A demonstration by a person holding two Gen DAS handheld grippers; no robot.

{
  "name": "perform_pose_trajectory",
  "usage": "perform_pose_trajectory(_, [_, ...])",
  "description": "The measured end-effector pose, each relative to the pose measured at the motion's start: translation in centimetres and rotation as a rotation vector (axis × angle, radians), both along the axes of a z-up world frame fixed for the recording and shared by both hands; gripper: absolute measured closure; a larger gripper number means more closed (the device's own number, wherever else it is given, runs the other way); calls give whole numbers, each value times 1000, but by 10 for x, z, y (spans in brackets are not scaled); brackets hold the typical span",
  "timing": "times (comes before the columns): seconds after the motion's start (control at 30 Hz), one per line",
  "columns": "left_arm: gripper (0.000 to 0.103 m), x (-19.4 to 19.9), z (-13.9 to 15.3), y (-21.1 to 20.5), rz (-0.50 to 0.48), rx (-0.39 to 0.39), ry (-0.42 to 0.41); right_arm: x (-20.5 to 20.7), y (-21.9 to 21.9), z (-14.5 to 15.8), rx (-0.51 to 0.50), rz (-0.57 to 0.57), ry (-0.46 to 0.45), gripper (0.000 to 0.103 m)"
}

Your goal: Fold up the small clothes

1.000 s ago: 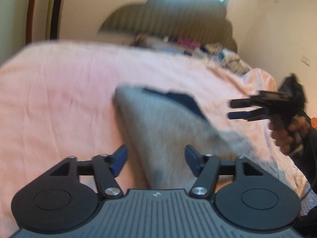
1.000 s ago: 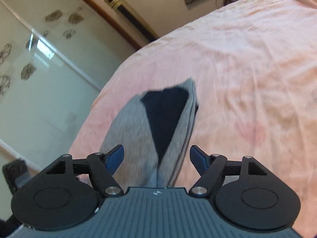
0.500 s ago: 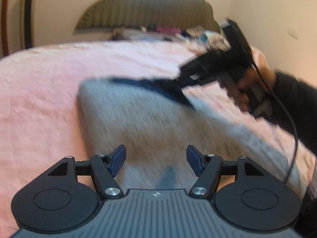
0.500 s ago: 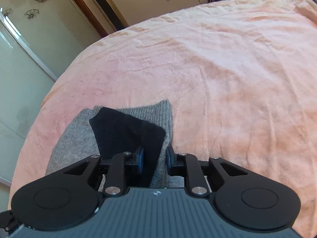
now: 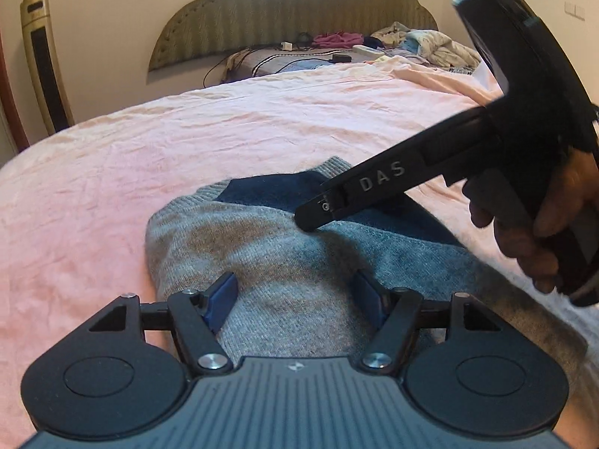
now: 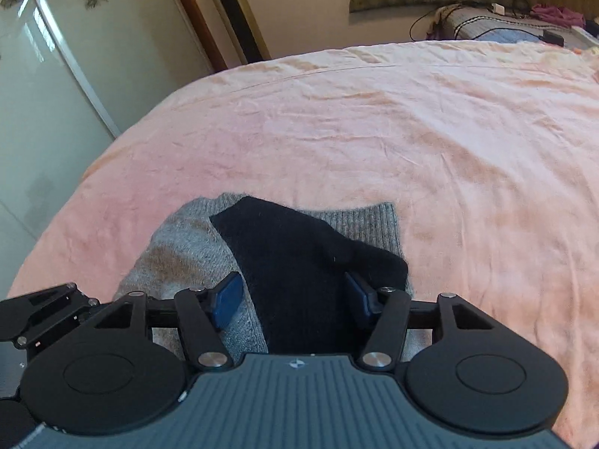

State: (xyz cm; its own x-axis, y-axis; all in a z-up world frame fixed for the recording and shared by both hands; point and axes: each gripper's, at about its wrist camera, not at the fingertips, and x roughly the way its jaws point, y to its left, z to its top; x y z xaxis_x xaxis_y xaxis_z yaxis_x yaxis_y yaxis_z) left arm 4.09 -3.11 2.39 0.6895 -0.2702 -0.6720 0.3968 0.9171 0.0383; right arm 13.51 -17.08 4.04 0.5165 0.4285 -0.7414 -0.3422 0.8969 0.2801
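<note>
A small grey knit garment (image 5: 269, 262) with a dark navy panel (image 5: 284, 191) lies folded on the pink bedsheet (image 5: 149, 157). My left gripper (image 5: 295, 295) is open, its blue pads low over the grey knit. My right gripper (image 6: 295, 299) is open, its pads either side of the navy panel (image 6: 292, 258) and the grey knit (image 6: 179, 250). In the left wrist view the right gripper (image 5: 310, 220) comes in from the right, held in a hand, its tip on the garment at the navy edge.
The pink sheet (image 6: 411, 131) covers the bed all round the garment. A padded headboard (image 5: 299, 11) with a pile of clothes (image 5: 423, 45) and cables is at the far end. A tall gold fan unit (image 5: 45, 60) and a glass wardrobe door (image 6: 56, 56) stand to the left.
The right gripper was shut on the navy edge half a second ago and has now opened. Both grippers have come lower and closer over the garment, which now lies flatter.
</note>
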Motion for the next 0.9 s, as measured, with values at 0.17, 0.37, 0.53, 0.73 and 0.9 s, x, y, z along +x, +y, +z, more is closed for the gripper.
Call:
perform_pose_trajectory(0.17, [35, -41, 18, 20, -18, -16, -10, -38, -21, 32, 187, -53, 33, 40])
perform_pose_trajectory(0.37, [29, -48, 0, 16, 2, 32, -56, -62, -21, -4, 160, 30, 16, 39])
perform_pose_trajectory(0.53, [29, -47, 2, 14, 21, 29, -42, -70, -9, 26, 63, -18, 28, 47])
perform_pose_trajectory(0.73, [28, -48, 0, 12, 23, 38, -56, -86, -8, 1, 94, 43, -10, 34])
perform_pose_trajectory(0.9, [29, -63, 12, 18, 57, 34, -66, -86, -25, 21, 165, -41, 77, 42])
